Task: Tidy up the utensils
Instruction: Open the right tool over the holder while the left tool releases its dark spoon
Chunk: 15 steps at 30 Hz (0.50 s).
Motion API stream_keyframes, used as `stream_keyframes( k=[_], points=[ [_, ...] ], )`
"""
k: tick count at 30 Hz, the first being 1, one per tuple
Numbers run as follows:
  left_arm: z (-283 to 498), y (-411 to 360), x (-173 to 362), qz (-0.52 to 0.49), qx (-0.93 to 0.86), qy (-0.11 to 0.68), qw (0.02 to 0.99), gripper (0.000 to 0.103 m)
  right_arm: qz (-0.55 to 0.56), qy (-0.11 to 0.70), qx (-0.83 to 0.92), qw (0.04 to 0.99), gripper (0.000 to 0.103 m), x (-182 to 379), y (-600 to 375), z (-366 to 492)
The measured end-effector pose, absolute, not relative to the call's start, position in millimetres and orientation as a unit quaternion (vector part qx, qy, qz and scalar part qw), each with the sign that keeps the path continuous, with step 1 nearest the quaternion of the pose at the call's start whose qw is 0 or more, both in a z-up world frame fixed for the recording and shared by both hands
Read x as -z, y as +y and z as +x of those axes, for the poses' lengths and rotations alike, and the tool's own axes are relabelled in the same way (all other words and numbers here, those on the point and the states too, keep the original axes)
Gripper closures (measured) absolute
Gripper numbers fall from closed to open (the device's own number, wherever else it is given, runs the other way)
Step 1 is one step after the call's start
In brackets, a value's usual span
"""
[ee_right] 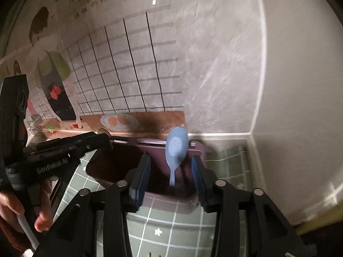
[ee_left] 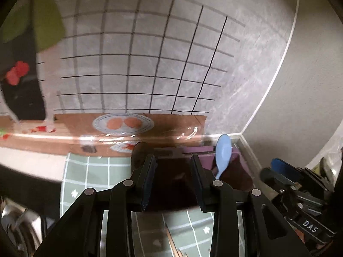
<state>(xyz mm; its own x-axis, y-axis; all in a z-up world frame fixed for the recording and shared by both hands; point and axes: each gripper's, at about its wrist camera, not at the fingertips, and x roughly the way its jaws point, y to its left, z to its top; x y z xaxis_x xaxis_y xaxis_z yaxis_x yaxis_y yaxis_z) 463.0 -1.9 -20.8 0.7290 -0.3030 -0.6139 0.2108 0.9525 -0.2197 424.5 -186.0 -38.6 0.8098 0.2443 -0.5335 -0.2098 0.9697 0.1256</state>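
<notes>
My right hand-held gripper [ee_right: 171, 176] stands wide around the smooth blue plastic spoon [ee_right: 176, 147], pads clear; the spoon leans in the matte purple bin [ee_right: 199, 147]. My left hand-held gripper [ee_left: 173, 176] gapes empty over it.

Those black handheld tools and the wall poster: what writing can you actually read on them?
"DAS": white letters on the right tool's black body, in the left wrist view.
"CenRobot.AI", roughly; blurred: on the left tool's side, in the right wrist view.
Dark handwriting-style characters on the wall poster: too blurred to read.
</notes>
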Motion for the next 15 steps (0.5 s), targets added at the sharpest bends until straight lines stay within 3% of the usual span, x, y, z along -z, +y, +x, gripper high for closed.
stream_keyframes(
  k=[8, 15],
  points=[
    [381, -1, 20, -0.084, 0.135, 0.333, 0.929, 0.068, 0.018, 0.28, -0.085, 0.956, 0.056, 30, -213, 352],
    [313, -26, 36, -0.063, 0.151, 0.34, 0.926, 0.068, 0.005, 0.286, -0.038, 0.957, 0.041, 46, -240, 296]
  ],
)
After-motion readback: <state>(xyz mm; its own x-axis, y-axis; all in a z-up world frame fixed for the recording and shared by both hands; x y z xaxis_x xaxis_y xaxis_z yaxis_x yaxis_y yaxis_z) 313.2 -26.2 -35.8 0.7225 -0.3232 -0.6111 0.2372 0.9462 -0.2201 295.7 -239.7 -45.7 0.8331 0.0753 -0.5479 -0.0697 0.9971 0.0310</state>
